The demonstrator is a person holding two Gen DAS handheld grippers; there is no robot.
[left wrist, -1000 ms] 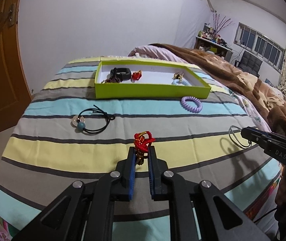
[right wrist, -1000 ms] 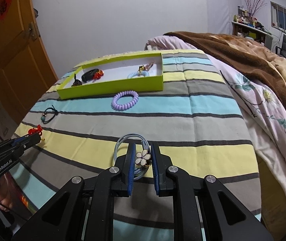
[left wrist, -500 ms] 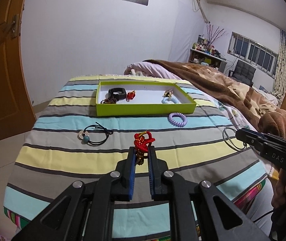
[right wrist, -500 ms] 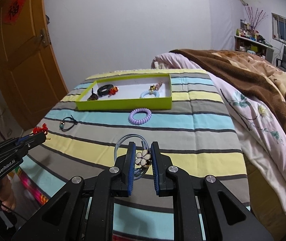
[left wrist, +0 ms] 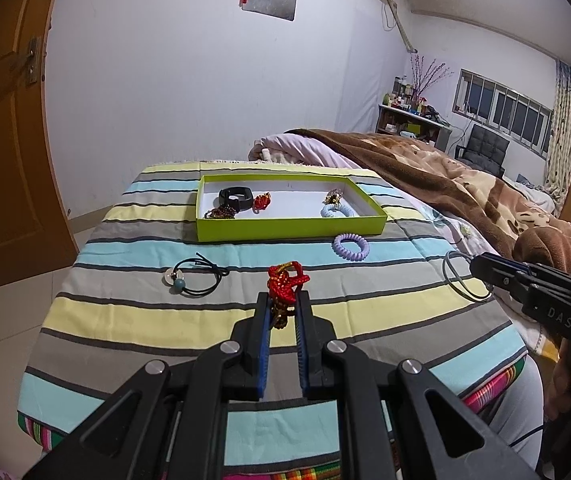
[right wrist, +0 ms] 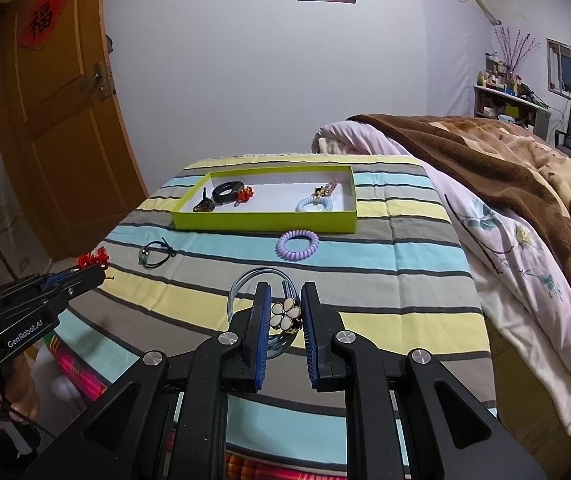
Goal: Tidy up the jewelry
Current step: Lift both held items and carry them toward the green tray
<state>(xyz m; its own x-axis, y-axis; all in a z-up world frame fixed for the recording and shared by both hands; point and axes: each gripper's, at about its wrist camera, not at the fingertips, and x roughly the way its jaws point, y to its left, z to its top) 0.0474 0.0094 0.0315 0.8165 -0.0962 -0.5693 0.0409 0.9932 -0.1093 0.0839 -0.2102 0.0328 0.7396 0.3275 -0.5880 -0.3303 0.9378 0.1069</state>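
Your left tool point(left wrist: 283, 312) is clenched on a red knotted cord ornament point(left wrist: 287, 280), which juts up from between the blue pads point(left wrist: 263, 336) above the striped bedspread point(left wrist: 125, 320). Your right tool point(right wrist: 285, 312) is clenched on a pale blue hair band with a white flower charm point(right wrist: 285, 314); the flower sits between the fingers and the band loops forward of them.

The green tray point(right wrist: 261, 222) rests on the bedspread toward the far end of the bed. Inside it lie a black wristband point(right wrist: 227, 192), a small red ornament point(right wrist: 244, 194), a dark beaded piece point(right wrist: 204, 205), a light blue scrunchie point(right wrist: 314, 204) and a gold clip point(right wrist: 325, 189).

Outside the tray, a purple coil hair tie point(right wrist: 297, 245) lies just beside its near wall. A black cord with a teal bead point(right wrist: 156, 254) lies to the left, well apart from the tray.
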